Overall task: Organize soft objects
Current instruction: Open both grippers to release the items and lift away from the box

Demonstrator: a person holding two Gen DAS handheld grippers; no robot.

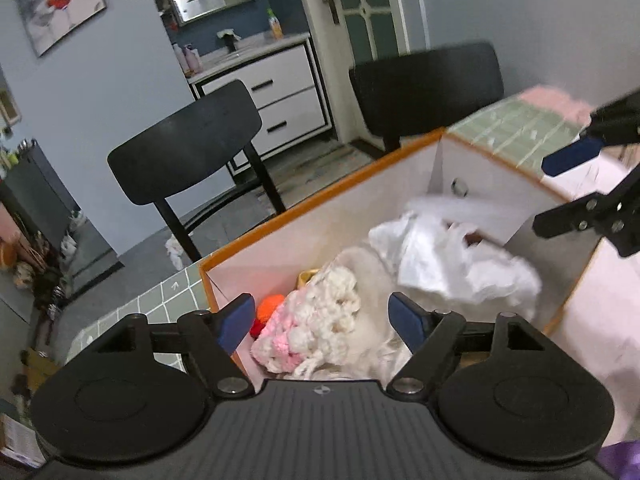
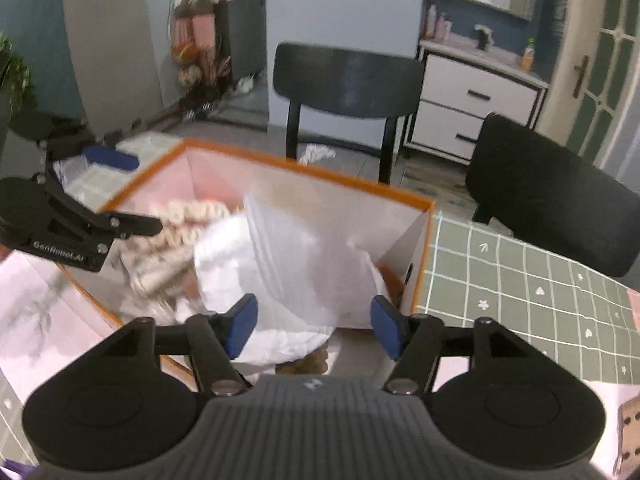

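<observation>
Much of the orange-rimmed white cardboard box (image 1: 320,200) interior is hard to read: a crumpled white plastic bag (image 1: 448,256) is motion-blurred in both views and covers what lies under it. In the right wrist view a brownish thing shows below the near edge of the bag; what it is cannot be told. The box stands on a table covered by a green cloth with a white grid (image 2: 520,280), and two black chairs stand beyond it.

One pink-and-cream knitted piece (image 1: 316,320) lies in the box at its near left end, with one small orange ball (image 1: 270,307) just beside it on the left and a bit of red below that, mostly hidden. Only the left wrist view shows the ball; in the right wrist view the knitted piece appears as a blurred cream mass partly behind the other gripper.

The left gripper (image 1: 320,320) hovers over the knitted piece, its blue-padded fingers spread wide and holding nothing. The right gripper (image 2: 313,326) is likewise spread, its blue pads either side of the near part of the bag without pinching it. In the left wrist view the right gripper enters from the right edge, cut off. A pink fluffy cloth (image 1: 556,100) on the far table shows only in the left wrist view.
</observation>
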